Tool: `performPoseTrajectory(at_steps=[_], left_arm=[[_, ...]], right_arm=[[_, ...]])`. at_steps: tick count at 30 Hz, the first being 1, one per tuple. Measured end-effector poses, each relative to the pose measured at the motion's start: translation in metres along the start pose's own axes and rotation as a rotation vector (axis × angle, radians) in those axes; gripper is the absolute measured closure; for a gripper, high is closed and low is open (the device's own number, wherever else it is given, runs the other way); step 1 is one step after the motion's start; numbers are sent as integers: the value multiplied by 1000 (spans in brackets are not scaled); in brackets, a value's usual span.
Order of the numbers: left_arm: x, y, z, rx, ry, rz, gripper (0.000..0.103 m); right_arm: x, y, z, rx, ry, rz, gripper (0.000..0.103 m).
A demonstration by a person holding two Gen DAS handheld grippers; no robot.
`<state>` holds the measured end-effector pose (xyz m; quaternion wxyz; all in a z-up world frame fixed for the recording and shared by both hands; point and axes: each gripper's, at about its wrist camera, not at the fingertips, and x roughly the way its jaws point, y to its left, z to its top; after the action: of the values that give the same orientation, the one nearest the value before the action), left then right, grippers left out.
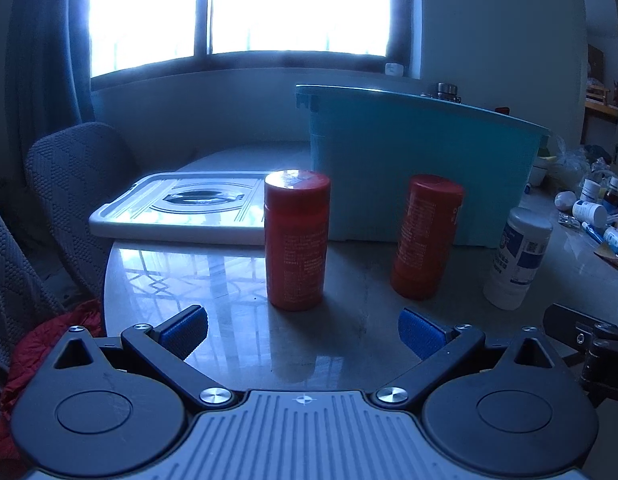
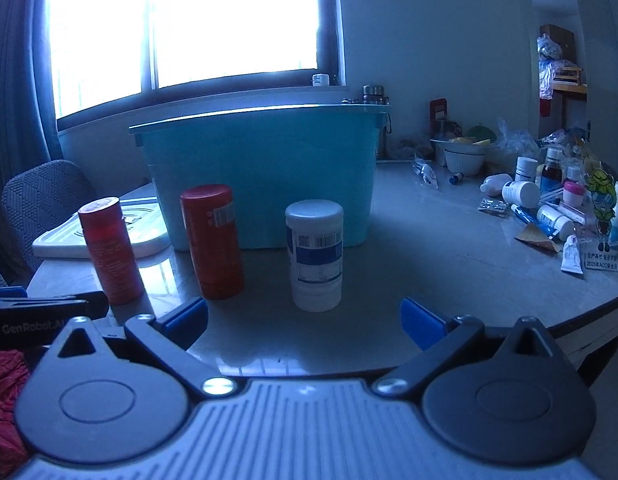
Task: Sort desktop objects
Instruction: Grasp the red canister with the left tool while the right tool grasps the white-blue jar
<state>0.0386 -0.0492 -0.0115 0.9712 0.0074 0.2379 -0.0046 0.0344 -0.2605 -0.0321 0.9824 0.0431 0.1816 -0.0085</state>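
Note:
Two red bottles stand upright on the table: the left one (image 1: 296, 240) (image 2: 110, 250) and the right one (image 1: 426, 236) (image 2: 212, 241). A white bottle with a blue label (image 1: 517, 258) (image 2: 315, 254) stands to their right. Behind them is a teal bin (image 1: 409, 164) (image 2: 261, 172). My left gripper (image 1: 303, 334) is open, just short of the left red bottle, nothing between its blue pads. My right gripper (image 2: 305, 326) is open too, a little in front of the white bottle. Part of the left gripper (image 2: 37, 312) shows in the right wrist view.
A white bin lid (image 1: 181, 208) (image 2: 145, 224) lies at the table's left edge, by a grey chair (image 1: 73, 184). Several small bottles, tubes and packets (image 2: 549, 204) clutter the right side, with a bowl (image 2: 463, 158) behind. The table's front edge (image 2: 589, 316) curves at right.

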Motion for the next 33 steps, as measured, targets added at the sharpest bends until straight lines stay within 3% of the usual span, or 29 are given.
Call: performPoseTrajectory(at_steps=[27,28,29,30,31,33], left_arm=[[86,-14,25,-2,-1,-19,2],[88,-14,26,-5,-3,-21,8],[91,-14,26,-8,-4,-20,22],[93,-13,28,-14,-3,-7,31],[94,-12,28,-22,-6,0,52],[96,-9,29,-32,-13,-11,53]], right_arm=[[88,-10,18,16,30,-26,1],[92,-10,18,15,31,-21,1],[95,-9,18,8,38,-14,6],[98,-9,19,-1,47,-7,30],[101,-8,19,-15,67,-6,56],[102,-6,20,-23,82,-23,56]])
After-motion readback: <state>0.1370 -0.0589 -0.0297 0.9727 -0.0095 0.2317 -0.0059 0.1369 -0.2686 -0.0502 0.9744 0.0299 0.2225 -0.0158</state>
